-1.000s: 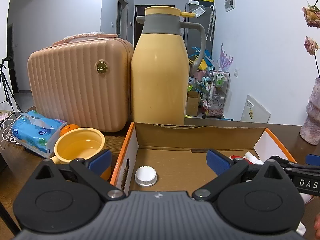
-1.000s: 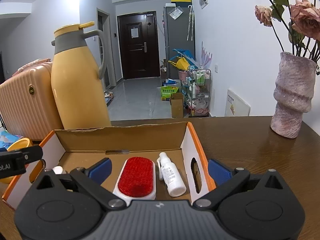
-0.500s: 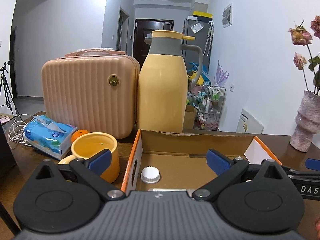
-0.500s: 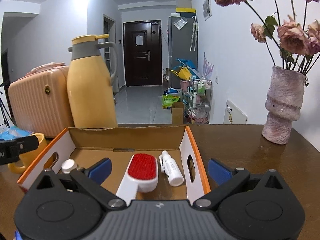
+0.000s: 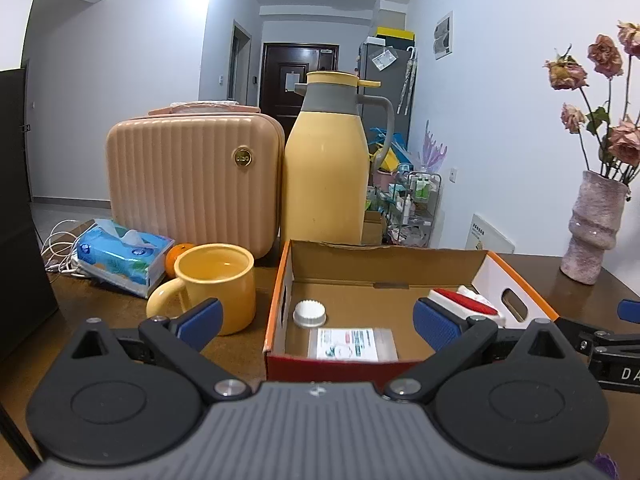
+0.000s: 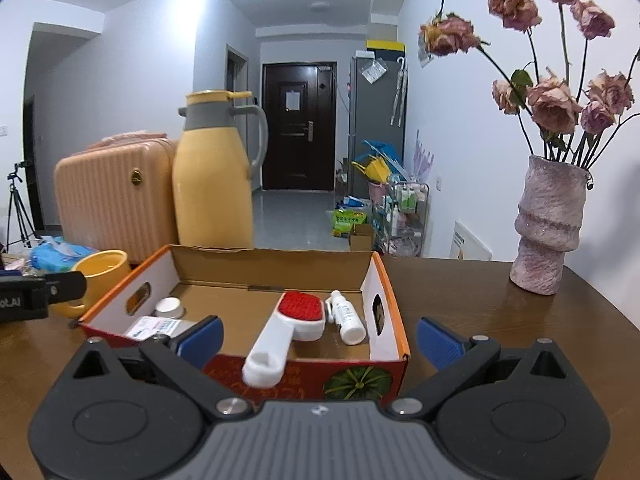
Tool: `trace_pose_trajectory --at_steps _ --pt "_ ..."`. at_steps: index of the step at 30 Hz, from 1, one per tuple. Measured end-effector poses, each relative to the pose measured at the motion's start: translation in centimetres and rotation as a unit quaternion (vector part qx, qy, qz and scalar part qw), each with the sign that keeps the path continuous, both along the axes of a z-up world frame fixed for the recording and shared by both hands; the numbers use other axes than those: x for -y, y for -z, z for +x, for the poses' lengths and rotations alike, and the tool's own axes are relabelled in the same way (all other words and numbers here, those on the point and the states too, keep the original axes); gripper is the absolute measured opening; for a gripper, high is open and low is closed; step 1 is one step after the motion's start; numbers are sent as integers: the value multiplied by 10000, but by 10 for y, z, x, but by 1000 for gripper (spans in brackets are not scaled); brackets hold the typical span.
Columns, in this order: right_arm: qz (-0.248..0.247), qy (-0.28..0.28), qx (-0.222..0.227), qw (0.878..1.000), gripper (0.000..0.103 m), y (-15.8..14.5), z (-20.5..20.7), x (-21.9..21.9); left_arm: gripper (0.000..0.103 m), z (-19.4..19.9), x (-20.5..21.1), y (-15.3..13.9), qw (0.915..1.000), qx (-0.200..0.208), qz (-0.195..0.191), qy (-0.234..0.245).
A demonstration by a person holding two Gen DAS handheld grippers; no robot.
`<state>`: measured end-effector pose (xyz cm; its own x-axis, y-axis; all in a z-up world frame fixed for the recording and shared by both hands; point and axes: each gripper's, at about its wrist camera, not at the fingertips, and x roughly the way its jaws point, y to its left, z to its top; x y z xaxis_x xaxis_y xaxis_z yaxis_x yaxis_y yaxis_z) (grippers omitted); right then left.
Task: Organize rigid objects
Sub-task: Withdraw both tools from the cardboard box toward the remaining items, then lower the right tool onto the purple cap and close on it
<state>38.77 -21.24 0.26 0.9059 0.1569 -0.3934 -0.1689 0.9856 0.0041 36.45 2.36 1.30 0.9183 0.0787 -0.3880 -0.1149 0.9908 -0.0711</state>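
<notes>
Left gripper (image 5: 316, 322): jaws spread wide, nothing between the pads. Right gripper (image 6: 318, 338): jaws likewise spread, holding nothing. Both sit at the near edge of the box (image 5: 384, 262), outside it.

Readable writing: the right gripper's arm, seen at 3 o'clock in the left view, carries the letters "DA", cut off by the frame edge. The left gripper's arm, at 9 o'clock in the right view, shows "ot.AI", partly cut off. The case (image 5: 192, 176) bears a round gold badge; its lettering is too small to read. The packet (image 5: 348, 344) has printed text, blurred.

Box contents, right view: brush (image 6: 298, 320) with red pad at centre, its white handle overhanging the near wall at 6 o'clock. Bottle (image 6: 346, 316) lies just beside the brush at 3 o'clock. Jar (image 6: 170, 307) with white ribbed lid stands at 9 o'clock; the packet lies flat just in front of it. The box front shows a melon print.

Surroundings, left view: mug (image 5: 218, 284) just outside the box at 9 o'clock; tissue pack (image 5: 120, 256) and an orange (image 5: 178, 256) beyond it. Flask (image 5: 326, 168) stands behind the box at 12 o'clock, touching the case. Vase (image 6: 550, 228) with dried roses stands well apart at 2 o'clock. All rest on the table (image 6: 500, 320).
</notes>
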Motion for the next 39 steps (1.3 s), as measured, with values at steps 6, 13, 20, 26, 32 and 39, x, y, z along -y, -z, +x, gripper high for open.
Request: trace_pose_trajectory --at_steps 6,13,20,26,32,39 --pt "38 -94 97 9999 103 -1 -30 2 103 -28 -1 1 10000 21 -28 67" --pt "31 -140 87 9999 103 7 -60 6 103 -58 2 7 9999 -4 -72 154" --pt "-21 -127 -64 9999 103 22 -87 13 103 -85 5 11 9996 -78 -108 249" --pt "-108 -130 -178 9997 103 32 -108 18 103 -103 11 17 9992 -190 -39 344" --pt "-156 -57 -359 9992 103 44 -121 26 103 -113 13 30 9985 -371 -33 411" --pt "-216 -4 -579 9981 103 55 -128 32 103 -118 16 47 9972 -543 -7 511"
